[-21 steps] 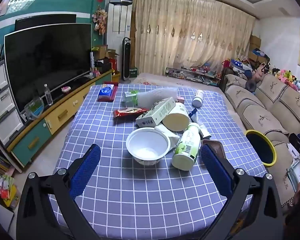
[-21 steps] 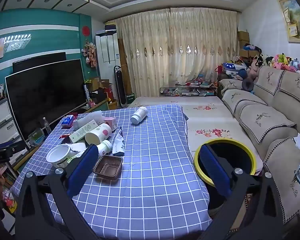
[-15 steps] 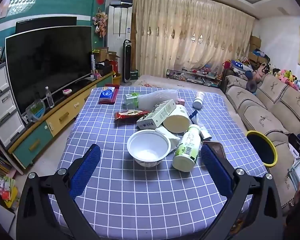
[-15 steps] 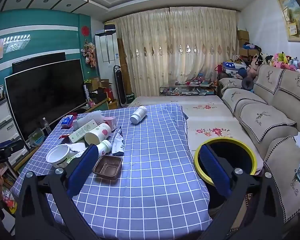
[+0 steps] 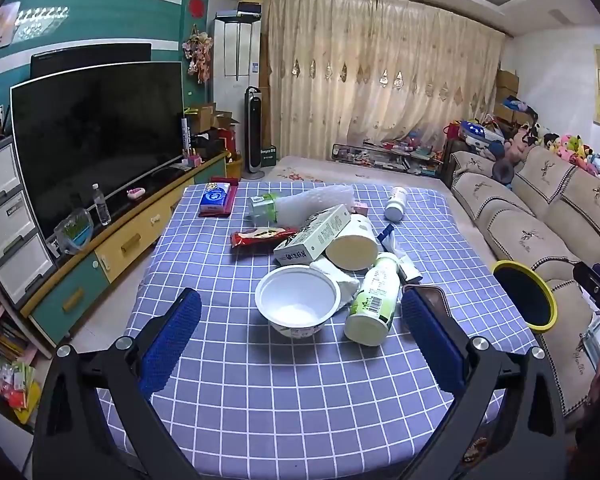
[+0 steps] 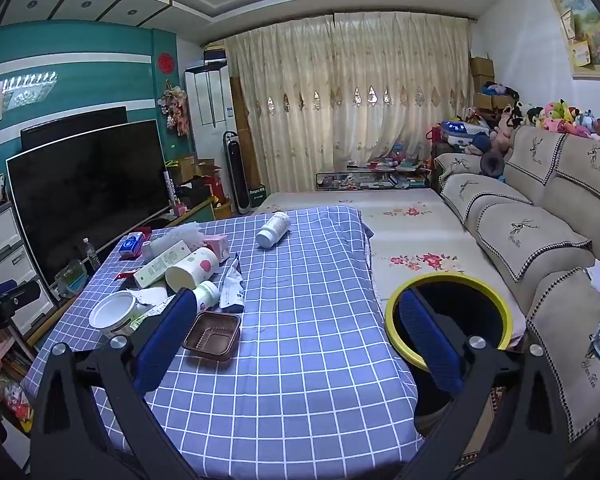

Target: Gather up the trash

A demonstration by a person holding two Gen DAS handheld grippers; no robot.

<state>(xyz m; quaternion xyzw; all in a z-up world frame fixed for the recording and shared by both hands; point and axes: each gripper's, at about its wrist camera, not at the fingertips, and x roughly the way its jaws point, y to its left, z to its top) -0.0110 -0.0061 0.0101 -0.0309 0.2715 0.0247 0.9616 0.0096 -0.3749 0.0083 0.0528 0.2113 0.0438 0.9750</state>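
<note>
Left gripper (image 5: 300,336): jaws wide, holding nothing, hovering over near edge of counter (image 5: 300,408), checked blue cloth. Right gripper (image 6: 296,336): jaws wide, holding nothing, straddling counter's right edge.

Landmark: white bowl (image 5: 298,300), upright, open side up, between left jaws in view.
- Just right of bowl: white-and-green bottle (image 5: 374,304), lying down, long axis toward camera, base nearest, barcode on label; other print too small to read.
- Beyond bowl: white carton (image 5: 314,234), lying slantwise, dark lettering unreadable; touching it on right a cream cup (image 5: 352,240) on its side, mouth toward camera.
- Between bowl and cup: crumpled white paper (image 5: 336,276).
- Beyond-left of bowl: red wrapper (image 5: 260,236), flat, long axis left-right.
- Further beyond: blue packet (image 5: 216,198), writing unreadable; small white bottle (image 5: 395,208) lying down well right of it.
- Right of bowl, past green bottle: brown tray (image 6: 214,334), partly behind left gripper's right jaw.
- Far right of bowl, off counter: black bin with yellow rim (image 6: 452,280), mouth open upward, beside sofa (image 6: 540,240).
</note>
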